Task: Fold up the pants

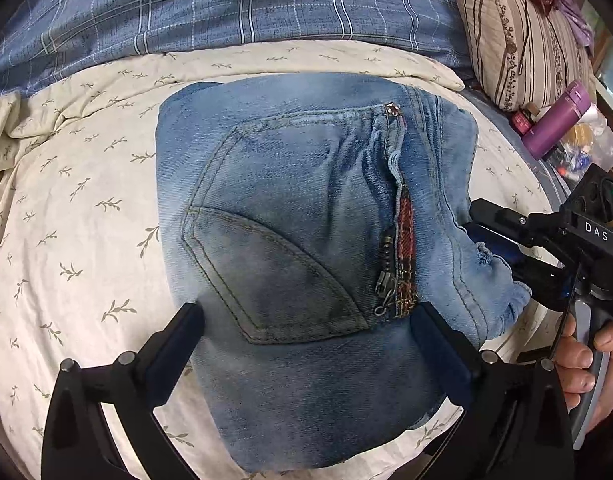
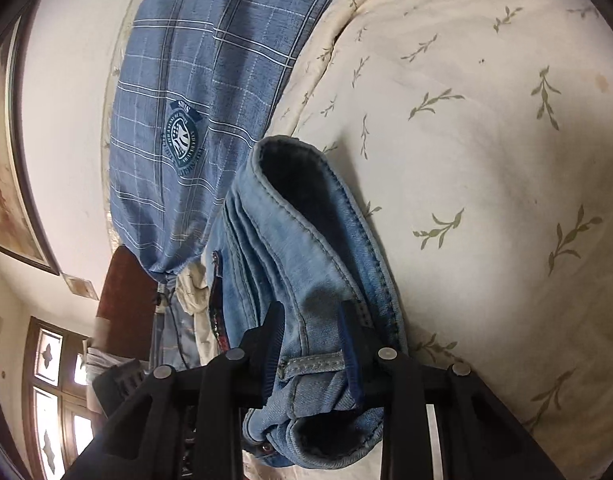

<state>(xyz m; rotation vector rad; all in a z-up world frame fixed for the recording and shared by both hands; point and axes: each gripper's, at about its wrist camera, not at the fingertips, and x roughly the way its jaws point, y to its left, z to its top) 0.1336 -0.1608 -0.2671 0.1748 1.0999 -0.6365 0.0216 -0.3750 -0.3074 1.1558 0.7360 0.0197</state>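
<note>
Denim jeans (image 1: pixel 306 240) lie almost fully folded on the bed (image 1: pixel 86 220); right tool (image 2: pixel 312 320) pinches the waistband, left tool (image 1: pixel 306 320) is spread.

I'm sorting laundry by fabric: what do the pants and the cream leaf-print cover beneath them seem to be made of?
The pants look like faded blue denim: twill grain, contrast topstitching, metal zipper. The cream cover looks like soft matte woven cloth, probably cotton, lightly padded judging by its puffy wrinkles; the exact fibre can't be told.
</note>
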